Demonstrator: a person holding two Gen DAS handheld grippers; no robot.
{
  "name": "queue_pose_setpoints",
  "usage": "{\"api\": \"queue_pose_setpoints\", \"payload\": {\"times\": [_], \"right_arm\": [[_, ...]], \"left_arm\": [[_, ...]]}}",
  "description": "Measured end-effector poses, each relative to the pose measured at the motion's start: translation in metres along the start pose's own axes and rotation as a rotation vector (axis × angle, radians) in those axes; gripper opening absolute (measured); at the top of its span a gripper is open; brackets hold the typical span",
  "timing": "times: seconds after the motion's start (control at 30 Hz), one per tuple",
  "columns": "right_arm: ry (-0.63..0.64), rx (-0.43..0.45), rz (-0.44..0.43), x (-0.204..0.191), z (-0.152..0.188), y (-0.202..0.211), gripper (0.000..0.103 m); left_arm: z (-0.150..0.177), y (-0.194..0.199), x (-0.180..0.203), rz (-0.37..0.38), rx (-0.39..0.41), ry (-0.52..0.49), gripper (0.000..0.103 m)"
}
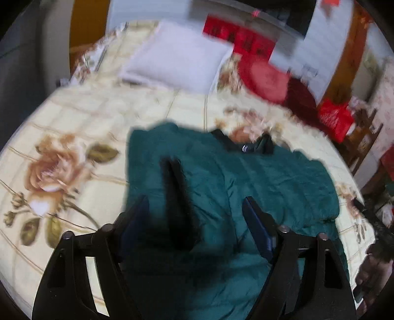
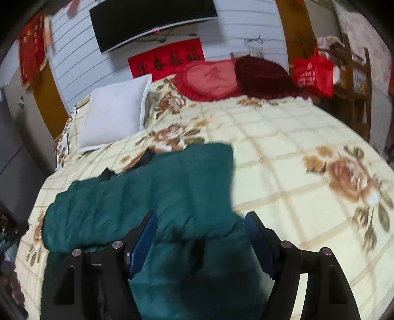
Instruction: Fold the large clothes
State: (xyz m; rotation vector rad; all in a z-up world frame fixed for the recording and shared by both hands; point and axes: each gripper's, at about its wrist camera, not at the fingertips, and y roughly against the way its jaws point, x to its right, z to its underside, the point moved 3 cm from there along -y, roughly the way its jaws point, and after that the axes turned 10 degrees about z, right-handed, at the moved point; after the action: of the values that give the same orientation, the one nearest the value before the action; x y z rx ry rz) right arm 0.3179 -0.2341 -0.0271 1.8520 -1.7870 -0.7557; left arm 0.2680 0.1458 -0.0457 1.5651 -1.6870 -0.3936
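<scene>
Fingers of the left gripper (image 1: 197, 209) stand apart above a dark green padded garment (image 1: 246, 177), with nothing pinched between the blue pads; a black strip on the cloth lies in the gap, too blurred to name. Those of the right gripper (image 2: 200, 225) are likewise spread over the garment's near edge (image 2: 152, 194), gripping nothing. The garment lies flat on a bed (image 2: 283, 152) covered in a cream checked quilt printed with roses, its black collar (image 1: 246, 145) towards the pillows. A white pillow (image 2: 115, 113), a red heart-shaped cushion (image 2: 209, 78) bearing one character, and a red banner (image 2: 167, 59) with black Chinese characters show, none legible to me. A red bag (image 2: 312, 71) carries white print, unreadable. A dark screen (image 2: 152, 19) hangs on the wall.
</scene>
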Motion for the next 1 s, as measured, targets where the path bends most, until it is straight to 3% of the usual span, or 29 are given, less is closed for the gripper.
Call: {"api": "queue_pose_setpoints", "payload": {"times": [0.07, 0.13, 0.23, 0.33, 0.4, 0.47, 0.53, 0.67, 0.87, 1.0], "right_arm": [[0.041, 0.004, -0.06, -0.009, -0.006, -0.009, 0.058], [0.076, -0.009, -0.111, -0.021, -0.01, -0.019, 0.057], [0.145, -0.089, -0.182, -0.042, 0.001, -0.044, 0.057], [0.214, -0.209, -0.161, -0.054, 0.026, -0.075, 0.058], [0.219, -0.181, -0.145, -0.056, 0.032, -0.074, 0.059], [0.204, -0.207, -0.141, -0.054, 0.031, -0.072, 0.061], [0.215, -0.204, -0.112, -0.053, 0.026, -0.059, 0.061], [0.21, -0.128, -0.111, -0.03, 0.023, -0.006, 0.061], [0.194, -0.093, -0.062, 0.013, 0.053, 0.056, 0.061], [0.218, -0.07, -0.043, 0.027, 0.095, 0.093, 0.061]], "left_arm": [[0.005, -0.025, -0.001, -0.035, -0.067, 0.02, 0.041], [0.014, -0.036, -0.006, -0.048, -0.084, 0.035, 0.032], [0.026, -0.035, -0.015, -0.106, -0.057, 0.029, 0.032], [0.035, -0.035, -0.027, -0.134, -0.061, 0.044, 0.032], [0.037, -0.033, -0.027, -0.122, -0.069, 0.022, 0.033], [0.036, -0.023, -0.026, -0.103, -0.06, 0.016, 0.035], [0.036, -0.009, -0.027, -0.081, -0.055, 0.013, 0.039], [0.045, 0.023, -0.033, -0.088, -0.019, -0.03, 0.061], [0.083, 0.054, -0.043, -0.125, -0.038, -0.054, 0.061], [0.119, 0.067, -0.027, -0.088, -0.041, -0.065, 0.061]]}}
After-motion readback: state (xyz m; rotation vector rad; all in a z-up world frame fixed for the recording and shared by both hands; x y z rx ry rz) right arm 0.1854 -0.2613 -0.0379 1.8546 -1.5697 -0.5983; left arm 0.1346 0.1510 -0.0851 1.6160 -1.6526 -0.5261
